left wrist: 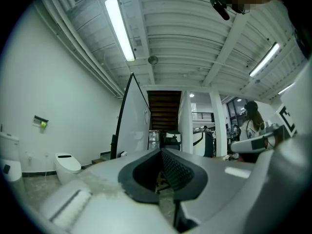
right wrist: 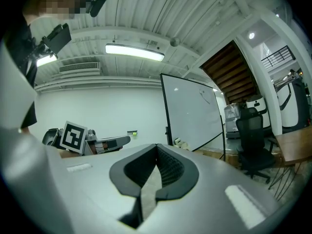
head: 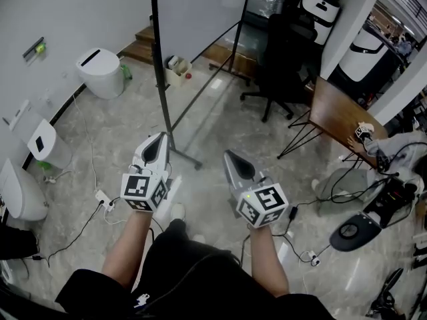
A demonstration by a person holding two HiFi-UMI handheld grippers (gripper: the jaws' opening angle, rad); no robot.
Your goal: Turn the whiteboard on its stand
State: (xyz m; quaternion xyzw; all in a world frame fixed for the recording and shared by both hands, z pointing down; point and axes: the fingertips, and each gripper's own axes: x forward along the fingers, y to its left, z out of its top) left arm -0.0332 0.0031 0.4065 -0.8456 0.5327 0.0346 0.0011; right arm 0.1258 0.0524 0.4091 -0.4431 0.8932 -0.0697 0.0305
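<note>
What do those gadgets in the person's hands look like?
Two handheld tools, the left gripper and right gripper: smooth grey tapered shells, black ribbed pads inside the jaws, each carrying a white cube with black square markers. The person wears black clothing.

Whiteboard [head: 200, 12] at back ctr, chair [head: 283, 52] to R, toilet [head: 100, 72] to L

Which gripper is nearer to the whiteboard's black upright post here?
Left. The left gripper sits close beside the lower part of the post, on its left and short of touching. The right gripper is well off to the post's right.
</note>
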